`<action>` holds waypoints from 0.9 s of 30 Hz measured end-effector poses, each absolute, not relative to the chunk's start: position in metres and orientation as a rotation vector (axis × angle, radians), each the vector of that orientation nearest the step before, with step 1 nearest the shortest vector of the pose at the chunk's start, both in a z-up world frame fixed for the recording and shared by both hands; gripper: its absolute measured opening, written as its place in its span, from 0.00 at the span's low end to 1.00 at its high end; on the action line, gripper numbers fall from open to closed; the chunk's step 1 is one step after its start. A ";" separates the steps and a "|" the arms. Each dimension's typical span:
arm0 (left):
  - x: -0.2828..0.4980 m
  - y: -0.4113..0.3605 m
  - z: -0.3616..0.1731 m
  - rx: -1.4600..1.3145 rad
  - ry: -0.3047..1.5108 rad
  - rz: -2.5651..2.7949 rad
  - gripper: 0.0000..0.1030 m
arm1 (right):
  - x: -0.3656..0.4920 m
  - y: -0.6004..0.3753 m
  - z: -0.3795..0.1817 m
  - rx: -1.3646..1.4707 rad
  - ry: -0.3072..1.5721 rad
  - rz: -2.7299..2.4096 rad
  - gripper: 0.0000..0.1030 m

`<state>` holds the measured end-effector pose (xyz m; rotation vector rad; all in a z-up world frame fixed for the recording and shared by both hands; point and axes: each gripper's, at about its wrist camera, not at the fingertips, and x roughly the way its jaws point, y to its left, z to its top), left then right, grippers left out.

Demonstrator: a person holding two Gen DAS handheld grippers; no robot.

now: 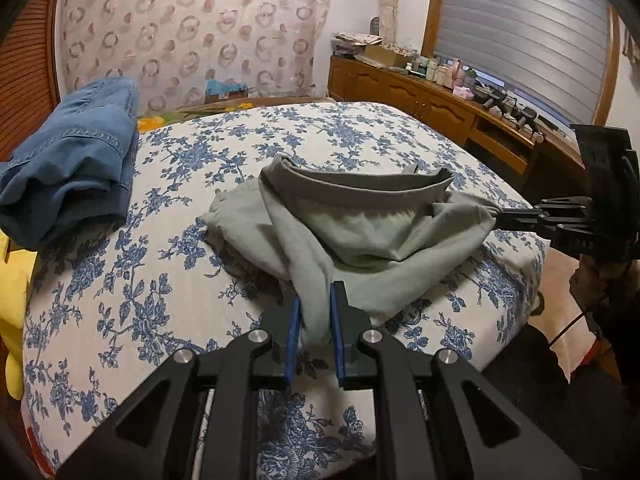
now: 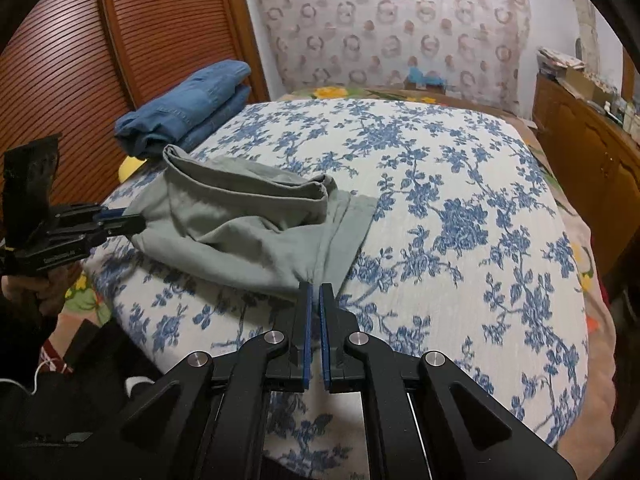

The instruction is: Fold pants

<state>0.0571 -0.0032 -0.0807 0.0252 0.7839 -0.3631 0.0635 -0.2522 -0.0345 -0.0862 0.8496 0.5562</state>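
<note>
Grey-green pants lie bunched on the bed with the floral cover, waistband open toward the far side. My left gripper is shut on a thick bunch of the pants' fabric near the bed's front edge. In the left wrist view my right gripper pinches the pants' right end. In the right wrist view the pants lie to the left; my right gripper is shut on a thin edge of them, and the left gripper holds their far left end.
Folded blue jeans lie at the bed's far left, also in the right wrist view. A wooden dresser with clutter stands to the right. A louvred wooden door is on the left. A yellow item lies beside the bed.
</note>
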 end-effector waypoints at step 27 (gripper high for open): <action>0.122 0.004 -0.085 -0.016 0.798 -0.307 0.41 | 0.135 -0.210 -0.039 -0.220 0.822 0.605 0.30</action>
